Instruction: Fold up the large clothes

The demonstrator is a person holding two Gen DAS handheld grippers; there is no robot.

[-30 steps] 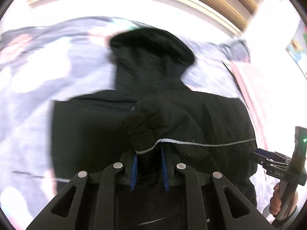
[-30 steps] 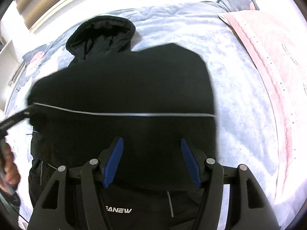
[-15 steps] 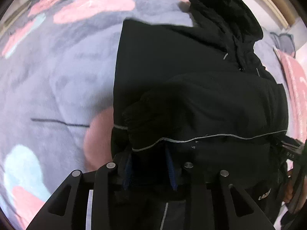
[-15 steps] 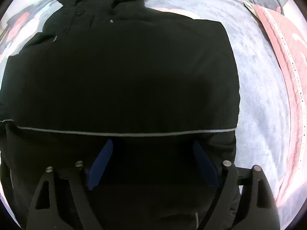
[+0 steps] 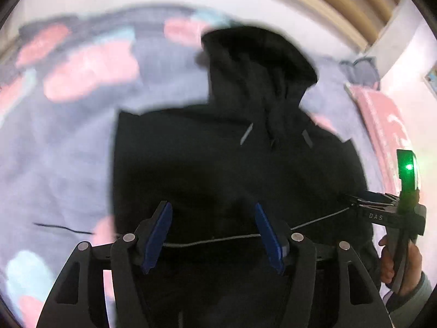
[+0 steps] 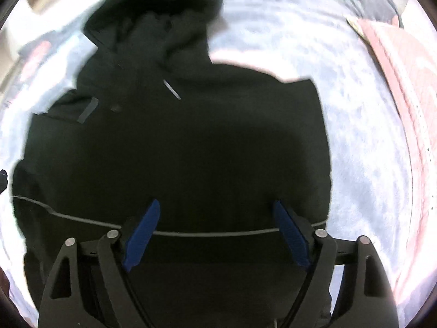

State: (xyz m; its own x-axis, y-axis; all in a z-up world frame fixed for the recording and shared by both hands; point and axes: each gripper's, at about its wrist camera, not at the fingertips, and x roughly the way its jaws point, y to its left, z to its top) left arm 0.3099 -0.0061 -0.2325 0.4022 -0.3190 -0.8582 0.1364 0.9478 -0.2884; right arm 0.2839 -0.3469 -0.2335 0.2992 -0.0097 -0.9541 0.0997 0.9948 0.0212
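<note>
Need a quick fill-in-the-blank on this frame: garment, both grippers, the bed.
1. The garment lying on the blanket is ____ in colour.
2. The left gripper has its jaws ____.
3. The right gripper grips ____.
4. At the garment's far end lies its ____, beyond the collar.

Missing words: black; open; nothing; hood

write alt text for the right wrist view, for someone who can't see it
An open right gripper hovers over a black hooded jacket lying flat on a pale grey blanket, hood at the far end. A pink quilt lies at right.
</note>
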